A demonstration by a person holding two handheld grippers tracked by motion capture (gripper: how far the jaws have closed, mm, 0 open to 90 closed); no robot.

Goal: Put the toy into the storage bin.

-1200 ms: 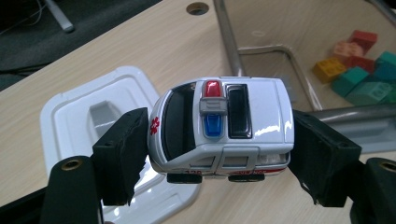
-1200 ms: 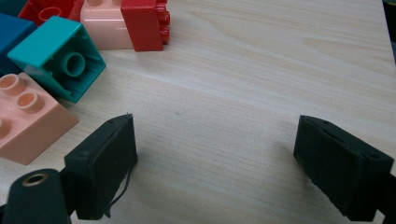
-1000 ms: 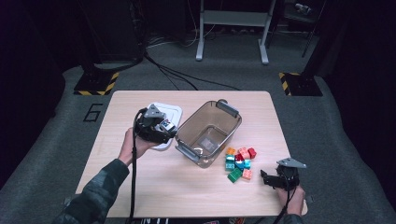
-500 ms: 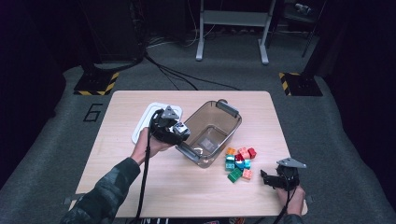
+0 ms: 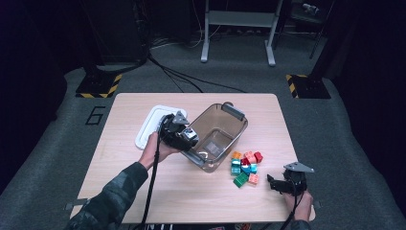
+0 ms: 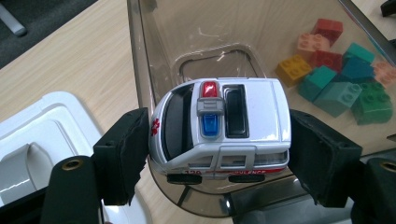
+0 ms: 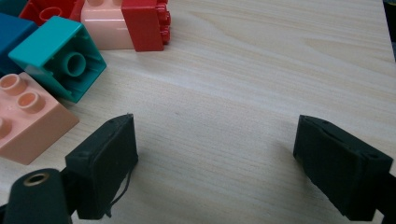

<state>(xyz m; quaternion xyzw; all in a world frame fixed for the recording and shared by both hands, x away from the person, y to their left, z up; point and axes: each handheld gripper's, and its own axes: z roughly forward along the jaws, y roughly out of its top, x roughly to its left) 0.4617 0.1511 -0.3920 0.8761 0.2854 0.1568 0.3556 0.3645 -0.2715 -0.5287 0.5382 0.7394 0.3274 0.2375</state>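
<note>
Toy ambulance (image 6: 219,128): clamped front-to-rear in left gripper (image 6: 219,154), hanging over near-left rim of clear bin (image 5: 238,125).
Left gripper view: red/blue roof lights, bin floor under van; high view hides van behind gripper body.
Left hand (image 5: 155,149): forearm comes in from near-left, beside white lid (image 5: 149,125).
Right gripper (image 7: 215,163): jaws spread wide, nothing btwn, low over bare table (image 5: 143,187) at near-right.
Blocks (image 5: 245,166): pile just right of bin, near right gripper.

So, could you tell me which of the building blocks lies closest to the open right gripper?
The pale pink block lies nearest the right gripper, just beside its left-hand pad. The teal block and the red block sit farther up the table.
</note>
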